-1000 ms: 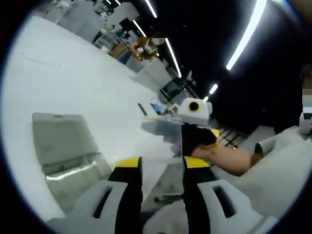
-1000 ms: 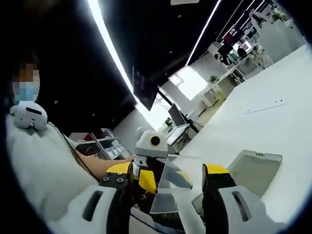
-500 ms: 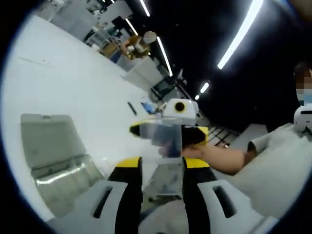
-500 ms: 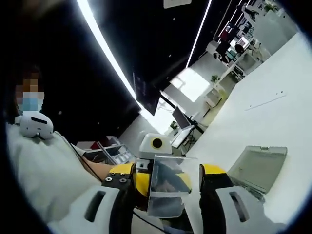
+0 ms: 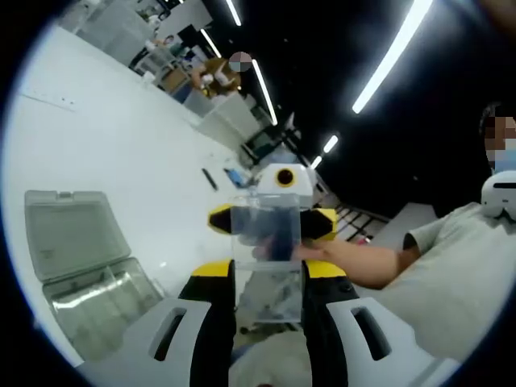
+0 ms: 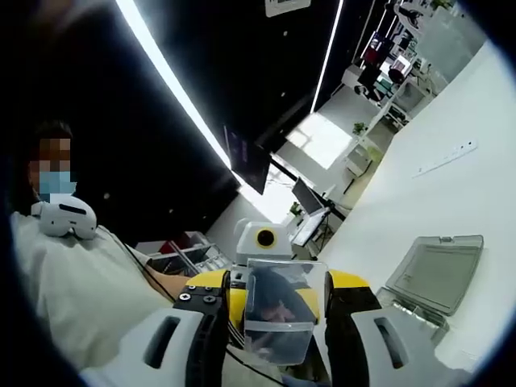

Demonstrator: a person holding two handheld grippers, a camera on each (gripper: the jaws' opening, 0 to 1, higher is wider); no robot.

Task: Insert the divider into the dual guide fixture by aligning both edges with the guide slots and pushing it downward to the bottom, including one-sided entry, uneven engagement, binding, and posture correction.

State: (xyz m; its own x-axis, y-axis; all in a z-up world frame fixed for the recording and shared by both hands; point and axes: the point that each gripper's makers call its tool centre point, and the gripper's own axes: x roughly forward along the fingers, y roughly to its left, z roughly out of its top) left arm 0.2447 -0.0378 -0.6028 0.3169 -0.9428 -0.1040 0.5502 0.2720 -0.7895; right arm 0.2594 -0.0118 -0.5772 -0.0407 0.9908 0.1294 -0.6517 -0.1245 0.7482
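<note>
In the left gripper view, the left gripper (image 5: 268, 278) rises from 6 o'clock with its two yellow-tipped jaws close together on a clear plastic piece, the divider (image 5: 266, 258). The divider stands up between the jaws, up in the air and well away from the box. Right behind it, at 12 o'clock from the divider, the right gripper (image 5: 272, 219) faces the camera, and its yellow tips show on both sides of the clear piece. A person's bare forearm (image 5: 363, 262) reaches in from 3 o'clock. A grey box with an open lid (image 5: 76, 266) lies on the white table (image 5: 121, 153) at 8 o'clock (it may be the guide fixture, but I cannot tell).

The right gripper view shows the same meeting from the other side. Here the right gripper (image 6: 274, 282) has its jaws narrow, one on each side edge of the divider (image 6: 278, 318). The left gripper (image 6: 266, 278) sits behind the clear piece. The open grey box (image 6: 435, 274) is at 3 o'clock on the table (image 6: 419, 193). This view shows a dark screen (image 6: 246, 161) hanging at 11 o'clock and a bright window beside it.

Counting: two grippers, one divider, one grey box, one forearm. The left view has three long ceiling lights; the right view has two.
</note>
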